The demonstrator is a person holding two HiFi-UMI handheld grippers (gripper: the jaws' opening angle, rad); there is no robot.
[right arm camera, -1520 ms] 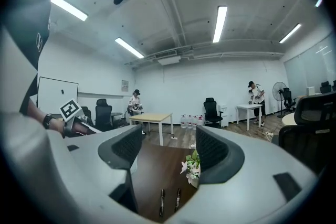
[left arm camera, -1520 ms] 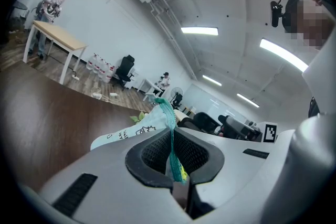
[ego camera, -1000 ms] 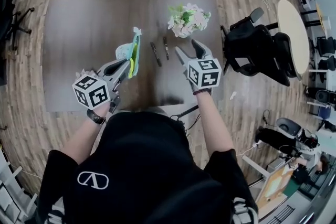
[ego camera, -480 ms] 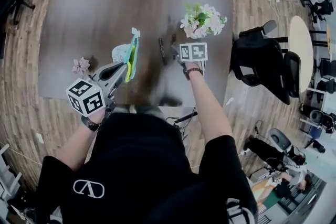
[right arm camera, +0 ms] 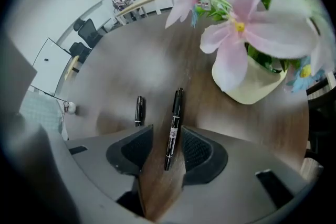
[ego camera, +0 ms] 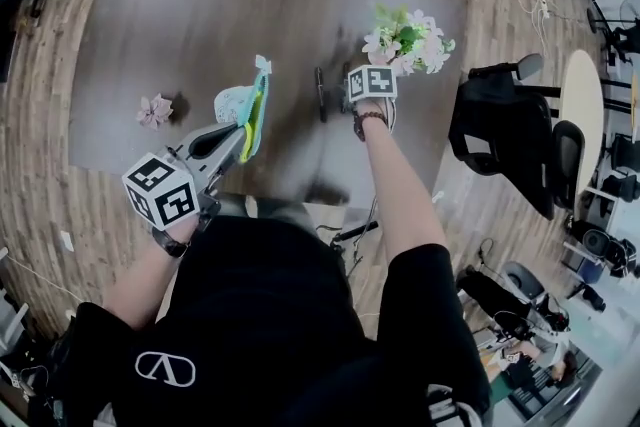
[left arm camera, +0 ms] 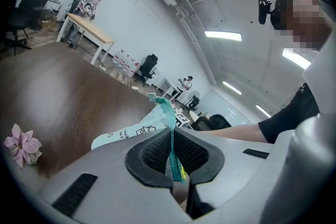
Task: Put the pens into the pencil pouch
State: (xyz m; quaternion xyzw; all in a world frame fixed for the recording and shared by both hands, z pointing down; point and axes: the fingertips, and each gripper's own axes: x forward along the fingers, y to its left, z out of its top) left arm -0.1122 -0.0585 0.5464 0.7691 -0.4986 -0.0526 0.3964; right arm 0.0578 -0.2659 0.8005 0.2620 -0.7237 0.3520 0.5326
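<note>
The pale teal pencil pouch (ego camera: 243,102) hangs tilted over the brown table (ego camera: 200,5), and my left gripper (ego camera: 238,133) is shut on its green zip edge (left arm camera: 169,118). In the left gripper view, that edge is pinched between the pads (left arm camera: 197,157). Two black pens lie side by side near the flower pot. My right gripper (right arm camera: 167,149) points down at the table. Its jaws are closing around the right pen (right arm camera: 172,131), and the pads do not press on it. The other pen (right arm camera: 139,110) lies just to the left, also seen in the head view (ego camera: 320,93).
A cream pot of pink and green flowers (ego camera: 405,40) stands right beside the right gripper (ego camera: 358,97). A loose pink blossom (ego camera: 155,110) lies on the table's left part. A black office chair (ego camera: 505,130) stands past the table's right edge.
The right gripper has dropped from in front of my body to the table and tipped down over the pens. The left gripper with the pouch has sunk a little.
</note>
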